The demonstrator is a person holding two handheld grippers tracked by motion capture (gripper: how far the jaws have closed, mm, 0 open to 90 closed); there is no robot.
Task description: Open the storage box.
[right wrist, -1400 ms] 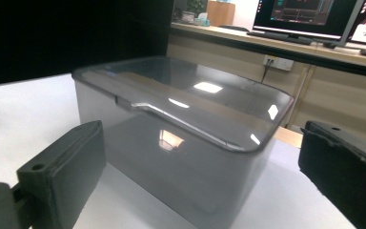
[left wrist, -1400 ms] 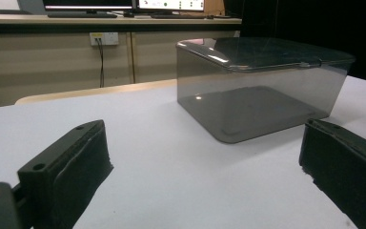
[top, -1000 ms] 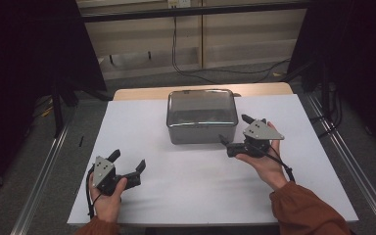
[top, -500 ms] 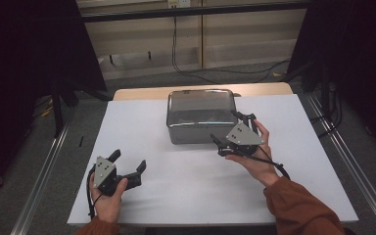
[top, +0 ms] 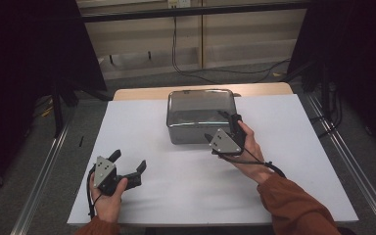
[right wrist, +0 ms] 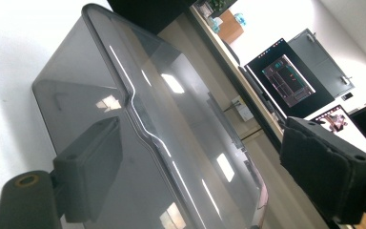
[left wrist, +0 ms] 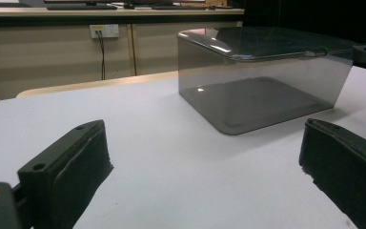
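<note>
At mid-table, on the white sheet (top: 186, 186), sits a smoky see-through plastic box (top: 196, 110) w/ its lid (left wrist: 267, 40) on, closer to the far edge than the near one. Right gripper (top: 223, 128) is at the box's near right corner, rolled on its side; its jaws straddle the lid rim, one low against the front wall, the other above the lid. Jaws have just been closing but are wide apart yet; the right gripper view shows the pads clear of the plastic, so nothing held. Left gripper (top: 127, 164) rests low on the sheet, near-left, well apart from the box, jaws wide, nothing between them.

Assessment: step in hand is the approach for a grip on the lid edge at that corner; grip not yet made. Next move calls for closing down square on the rim, not on the wall below it, then a lift. Box looks light and unrestrained; it may tip or slide w/ the lid unless the left gripper steadies it.
</note>
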